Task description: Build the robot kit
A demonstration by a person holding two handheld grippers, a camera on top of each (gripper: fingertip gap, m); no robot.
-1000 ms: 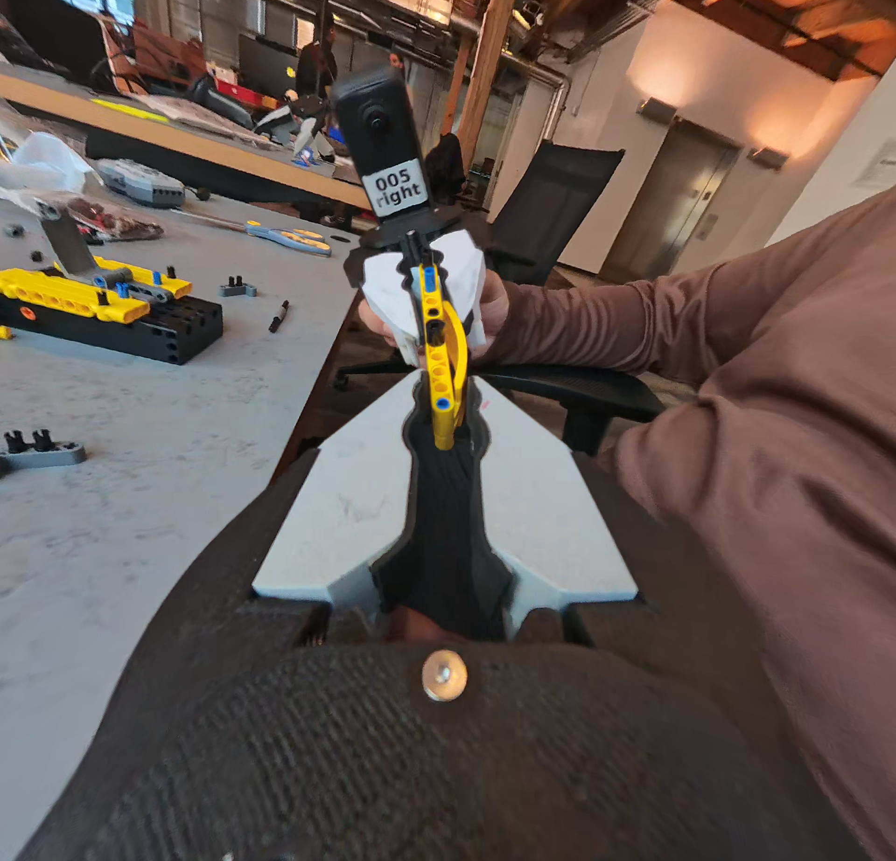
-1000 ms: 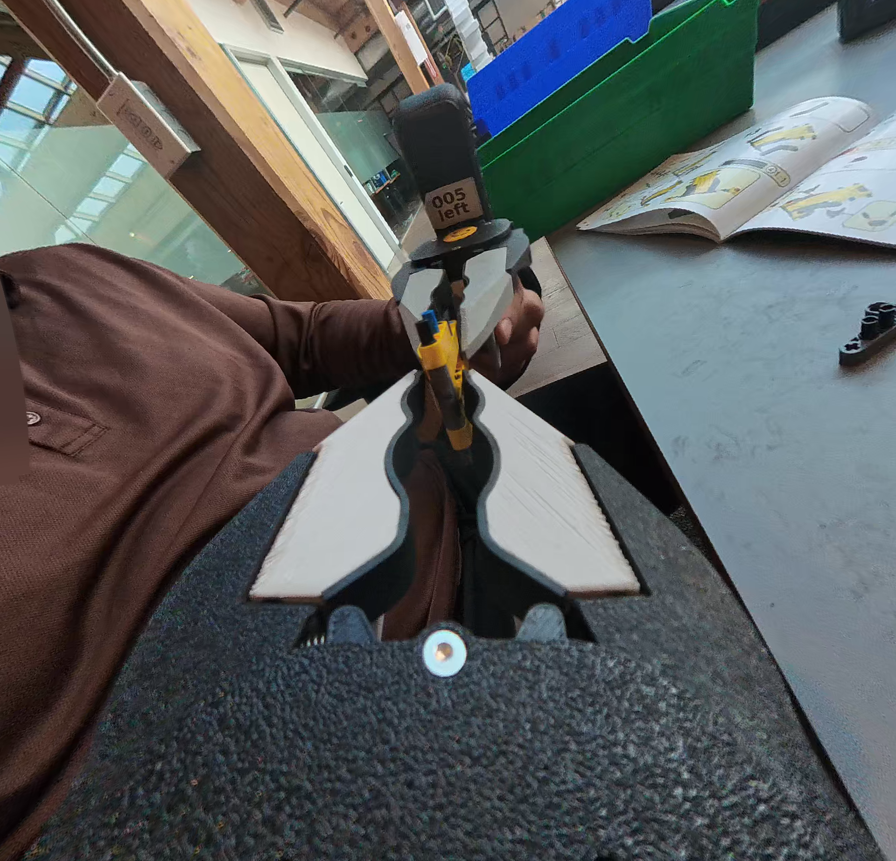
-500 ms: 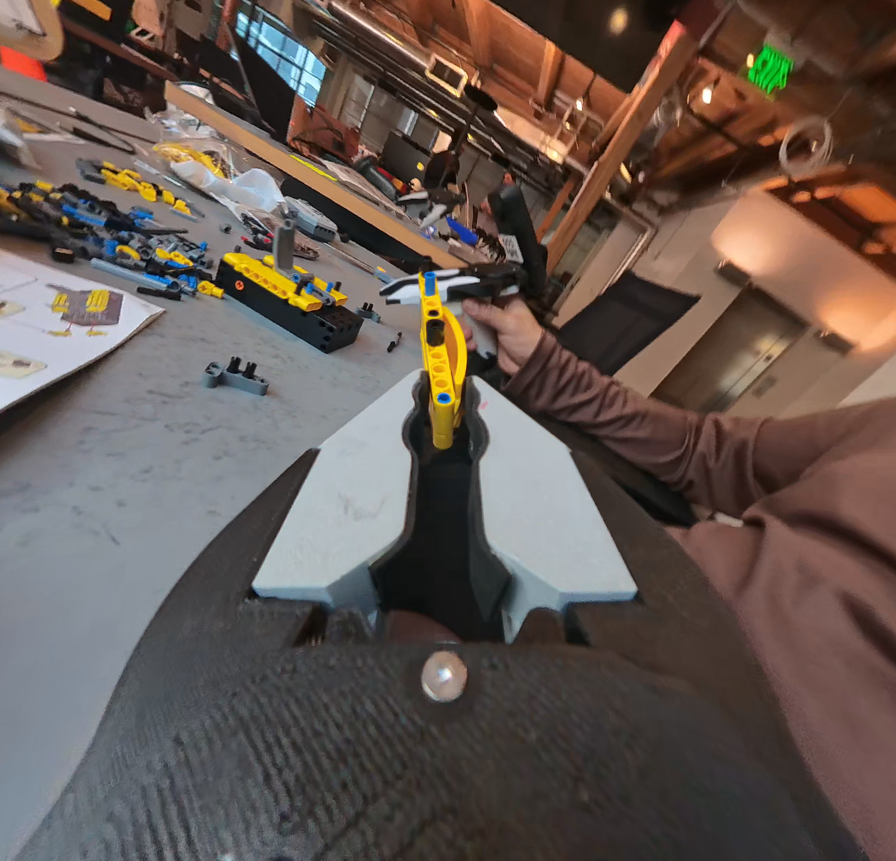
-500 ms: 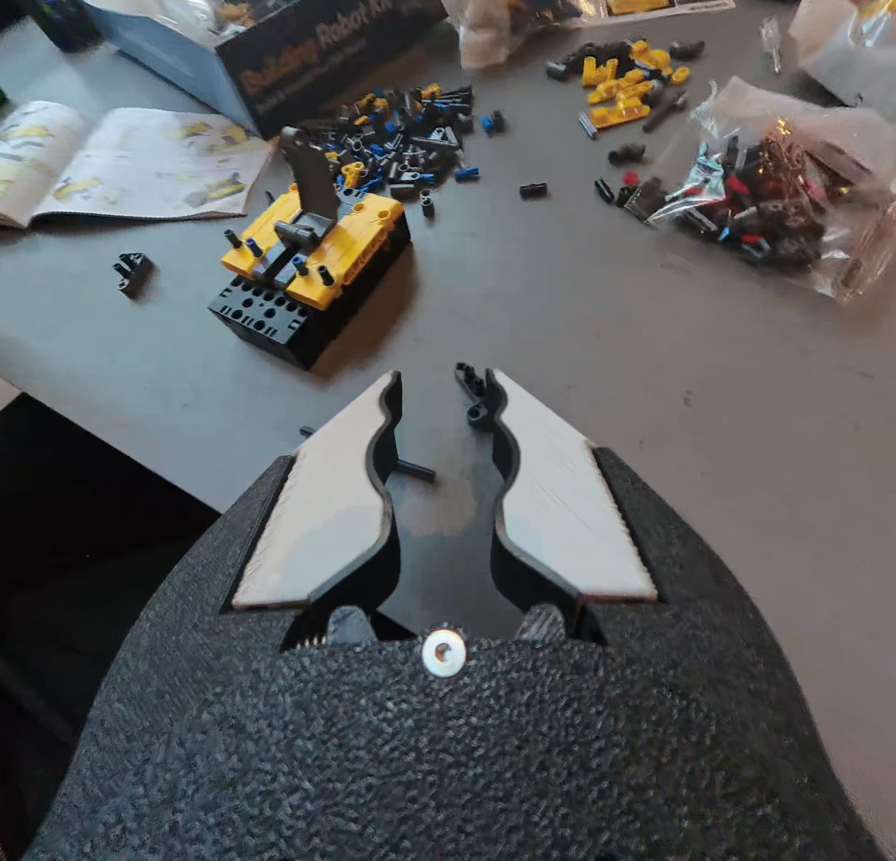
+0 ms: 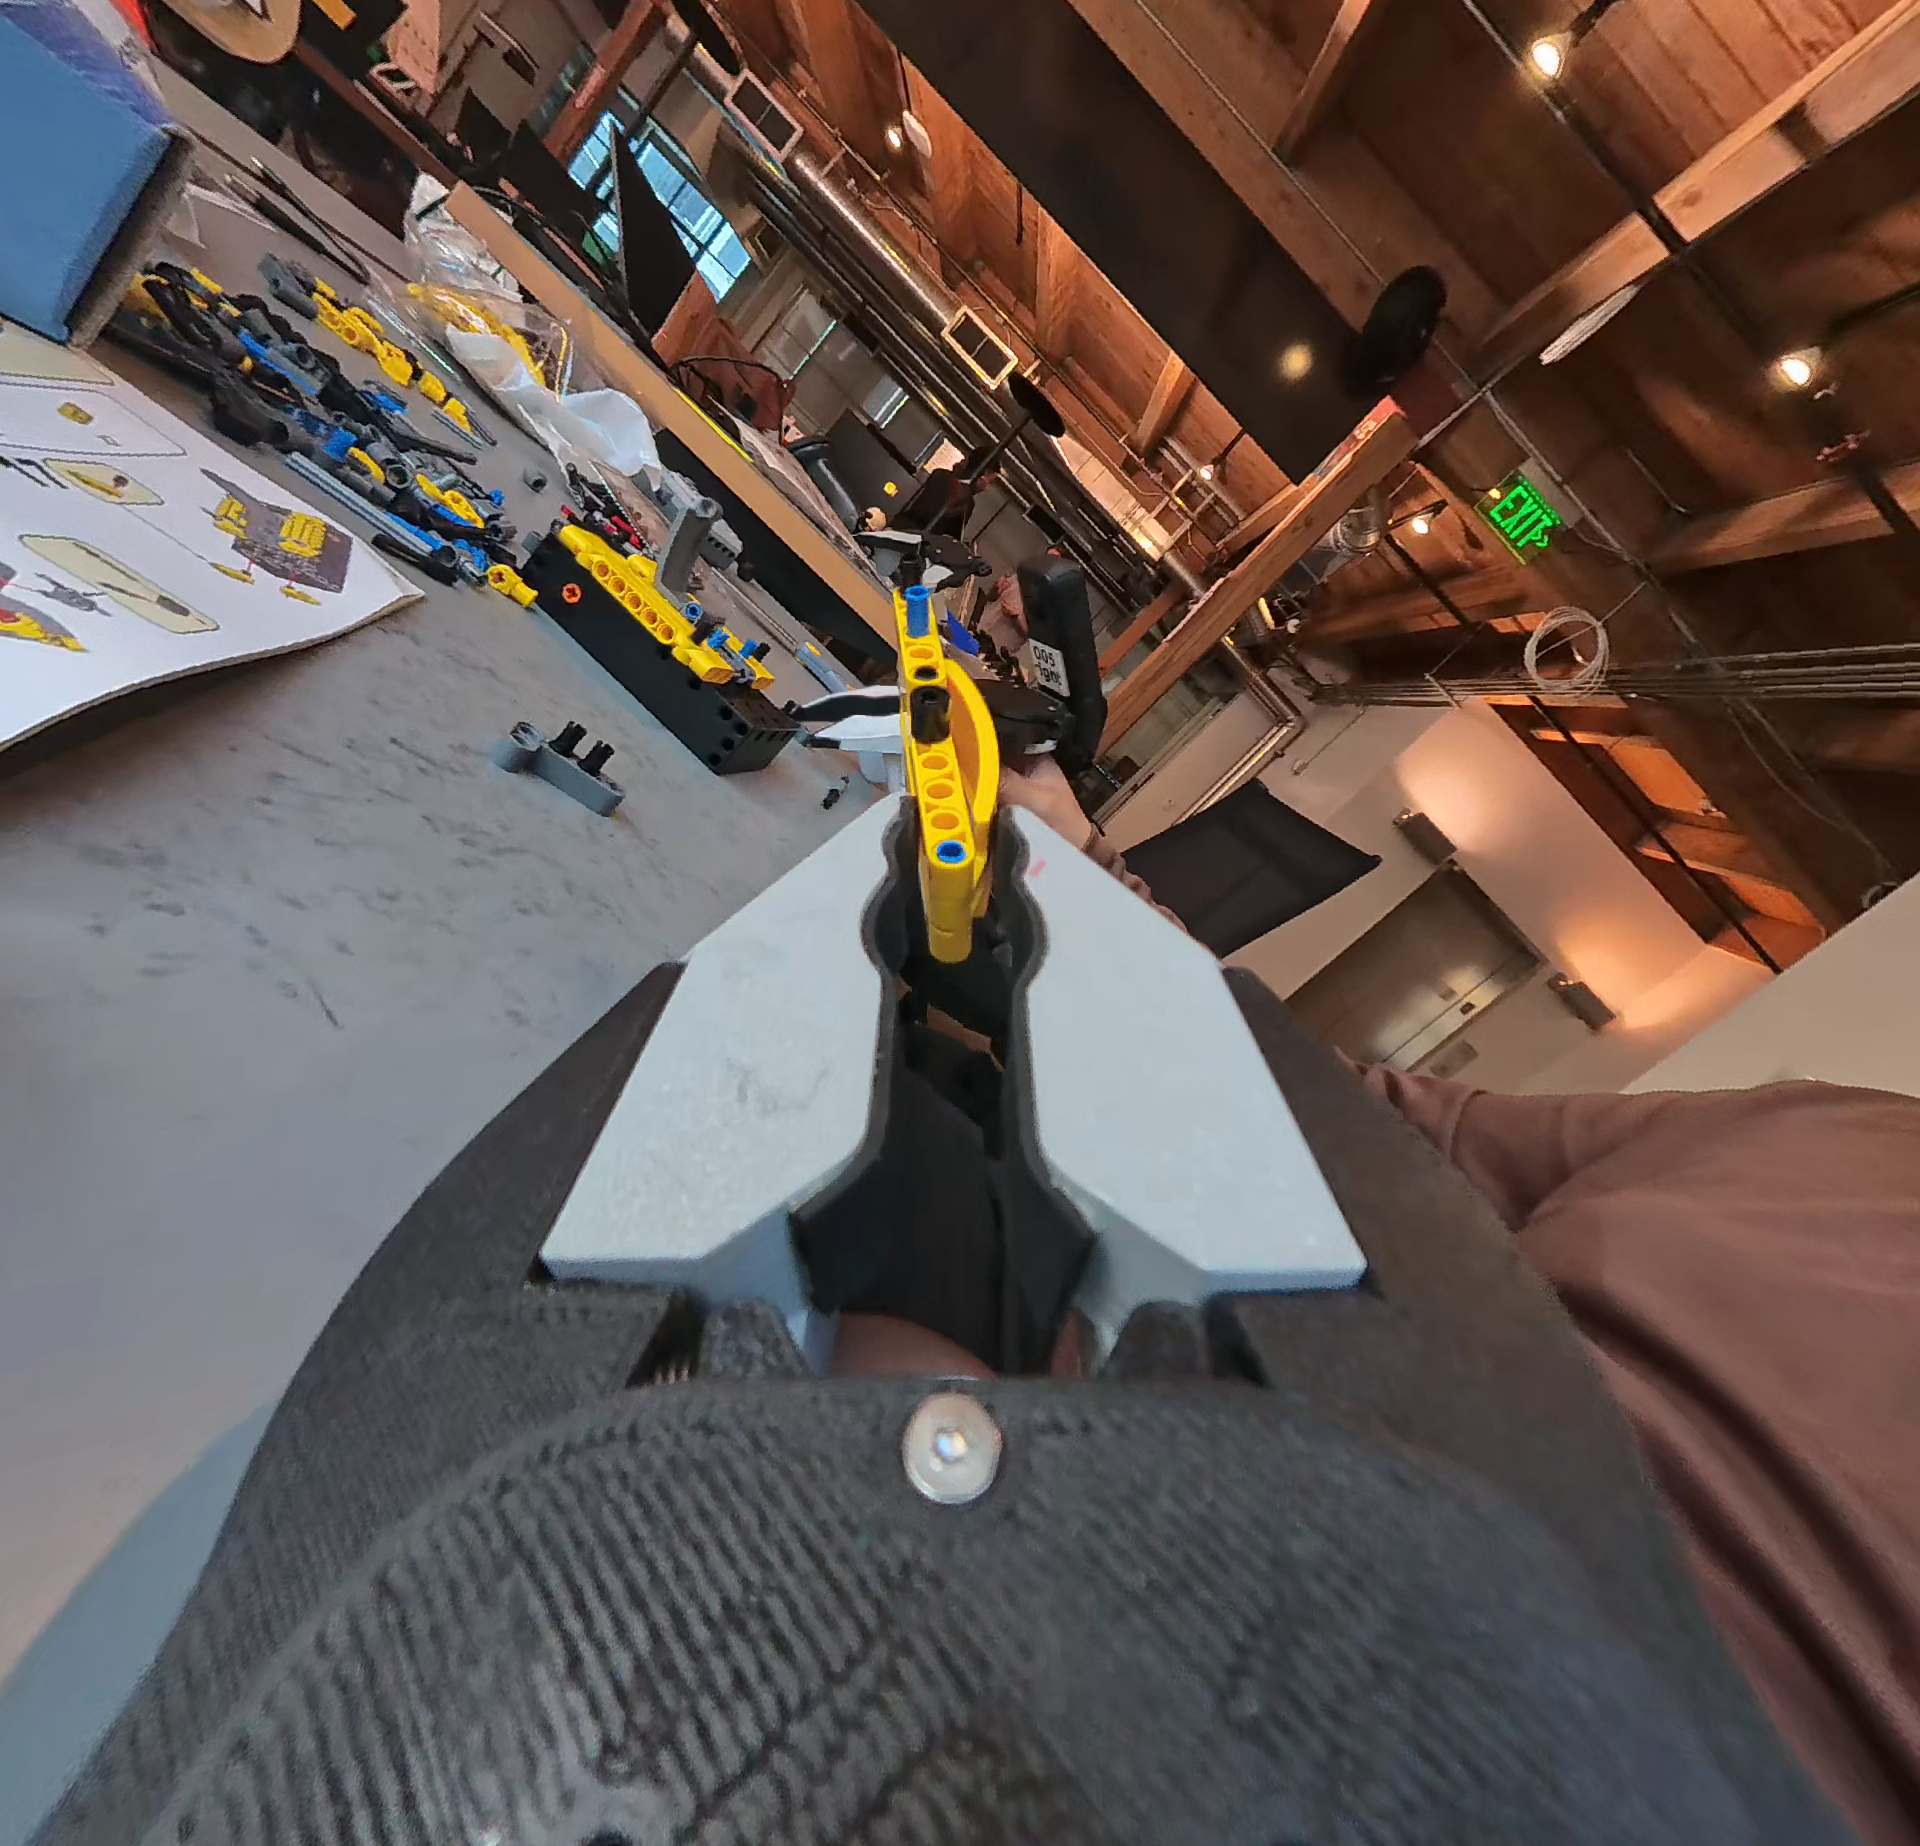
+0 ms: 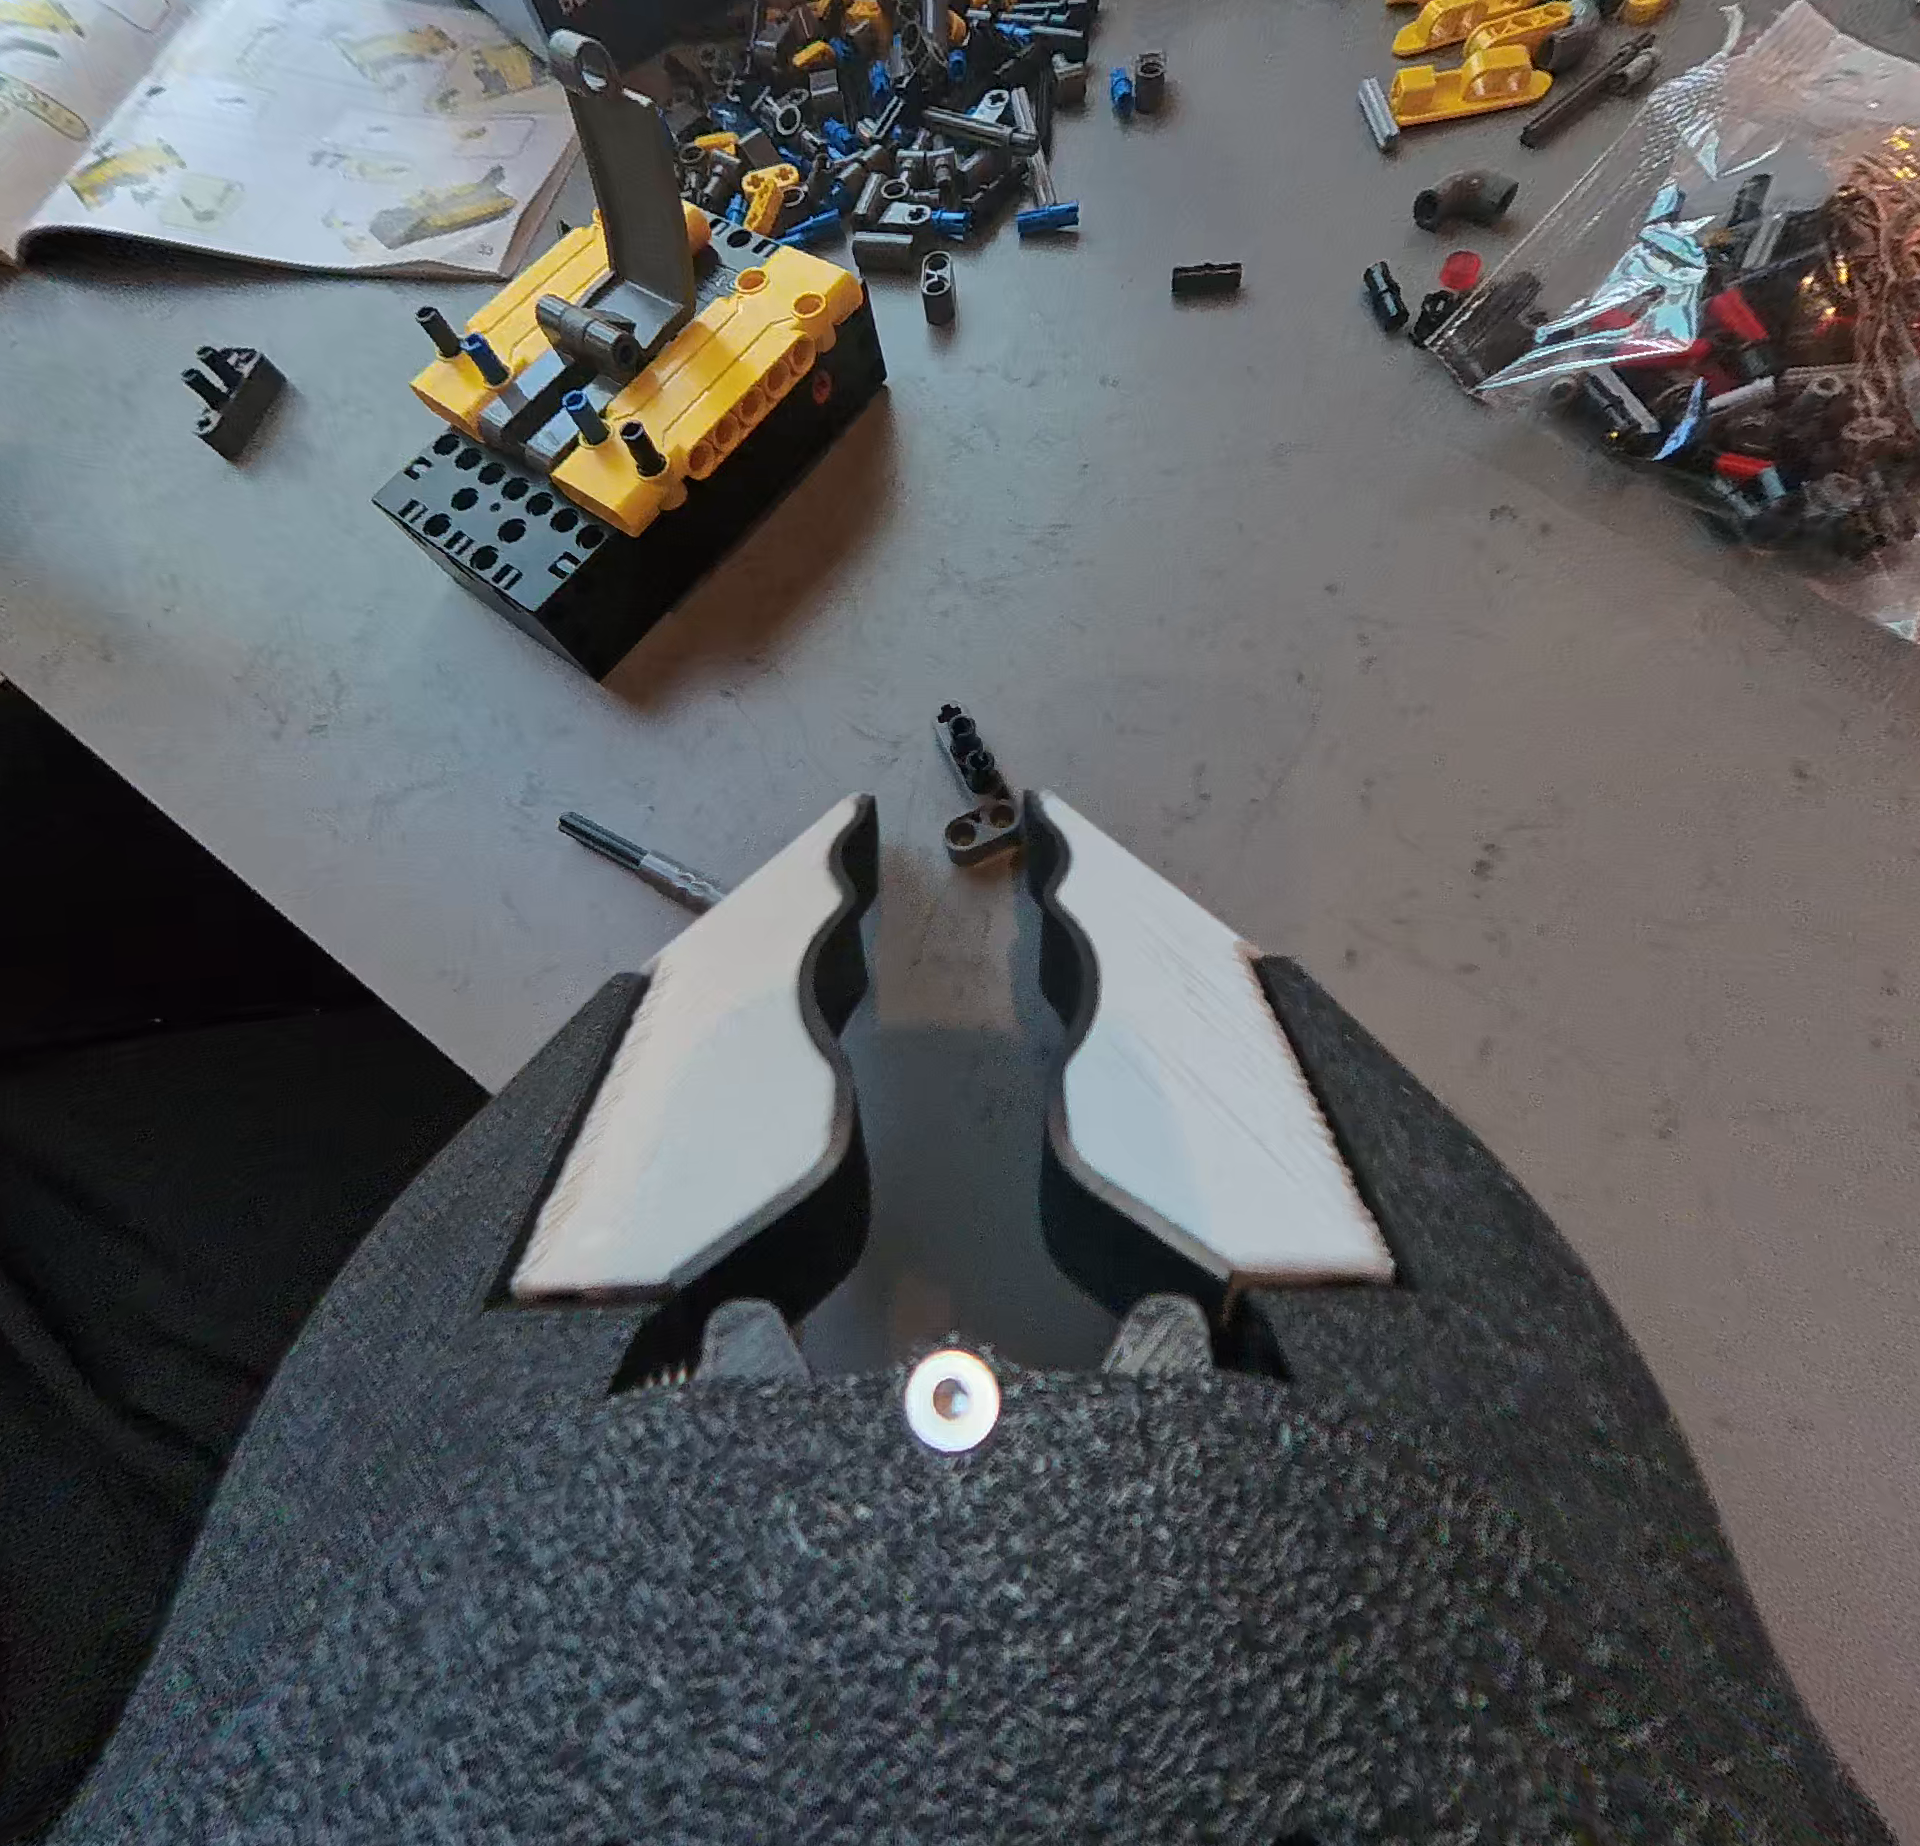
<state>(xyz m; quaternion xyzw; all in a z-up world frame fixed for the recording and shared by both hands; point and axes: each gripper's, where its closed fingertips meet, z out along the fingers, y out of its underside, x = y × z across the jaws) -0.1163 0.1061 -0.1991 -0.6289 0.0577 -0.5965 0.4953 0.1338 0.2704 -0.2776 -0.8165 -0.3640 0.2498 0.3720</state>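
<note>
Two grippers, two different stories. Your left gripper (image 5: 948,866) has its jaws clamped on a yellow beam (image 5: 940,757), held up off the grey table (image 5: 312,965). The beam's long axis runs straight out along the fingers, away from the camera; a blue pin (image 5: 915,599) sits at the far tip, a black pin (image 5: 932,713) pokes out mid-length, and a curved yellow bit bows off to the right. Its near end is tucked between the fingers, so you can't see how far it goes in. Left of it on the table: an open manual (image 5: 135,549), a loose parts pile (image 5: 312,383), and the black-and-yellow build (image 5: 665,643).

Your right gripper (image 6: 948,809) hovers low near the table edge, jaws moderately apart and holding nothing. A small dark connector (image 6: 977,794) lies just past the tips, close by the right finger; can't tell if they touch. A dark pin (image 6: 639,861) lies by the left finger, its end hidden under it. Farther out sits the build (image 6: 634,425) with a grey lever standing up, then the parts pile (image 6: 904,134), and a bag of parts (image 6: 1725,342), cut off at the right edge.
</note>
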